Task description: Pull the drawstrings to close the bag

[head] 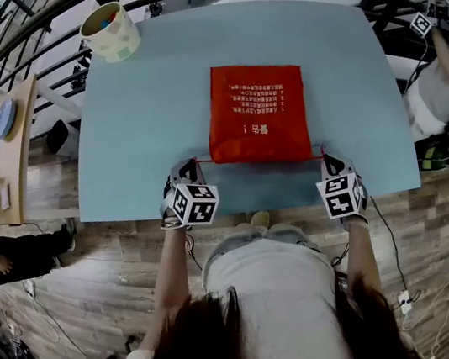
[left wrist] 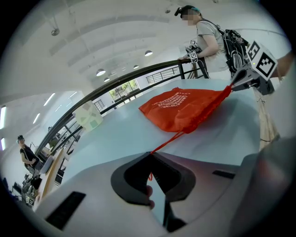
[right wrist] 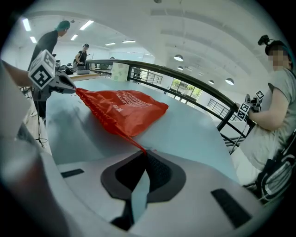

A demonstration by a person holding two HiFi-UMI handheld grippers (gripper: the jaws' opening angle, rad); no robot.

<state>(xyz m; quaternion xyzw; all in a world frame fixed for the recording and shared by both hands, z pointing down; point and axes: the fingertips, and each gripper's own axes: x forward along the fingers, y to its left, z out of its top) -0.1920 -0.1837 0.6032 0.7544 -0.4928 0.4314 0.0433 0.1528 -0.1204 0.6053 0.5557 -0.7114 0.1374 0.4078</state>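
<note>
Left tongs point(head: 184, 168) are pinched shut on the left cord point(left wrist: 166, 141). The bag point(head: 256, 114) lies mid-surface point(head: 139, 129), mouth toward the near edge. The right cord point(right wrist: 127, 137) is clamped in the right tongs point(head: 326, 159).

I'd pull both cords apart evenly along that edge so the bag doesn't skid. The mouth looks partly gathered, though it's hard to say.

Count: one cup point(head: 110, 31) at the far left corner, one bag, two cords, two tongs.

Your red bag point(head: 256, 114) lies flat on the light blue table point(head: 138, 121), with white writing on its top side. Its near edge looks wrinkled. The left drawstring point(left wrist: 167, 142) and the right drawstring point(right wrist: 130, 143) are thin and red. Each one runs tight and straight out from a near corner of the bag.
</note>
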